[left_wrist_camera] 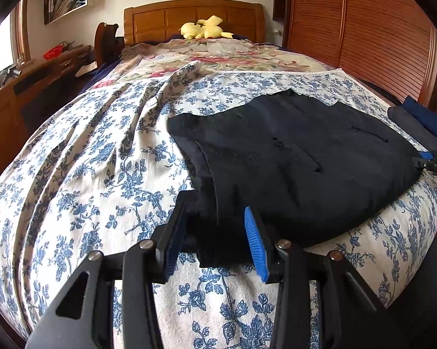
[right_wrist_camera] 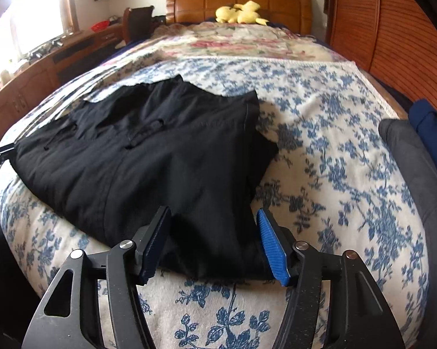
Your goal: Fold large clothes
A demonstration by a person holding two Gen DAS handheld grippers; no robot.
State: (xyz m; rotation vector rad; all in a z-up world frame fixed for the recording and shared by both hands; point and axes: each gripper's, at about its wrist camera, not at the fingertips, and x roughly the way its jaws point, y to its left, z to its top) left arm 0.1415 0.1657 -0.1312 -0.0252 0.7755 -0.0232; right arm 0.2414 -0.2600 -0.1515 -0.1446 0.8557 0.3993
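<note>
The left gripper has its fingers set either side of the near left corner of the black garment, cloth bunched between them; whether the pads press it I cannot tell. The right gripper straddles the near right corner of that garment with fingers spread, the pads apparently clear of the cloth. The garment lies folded flat near the foot of the bed, on its blue-flowered cover. Other folded dark clothes lie by the right edge. I judge one fold is laid, and another fold or a move to the pile remains.
</note>
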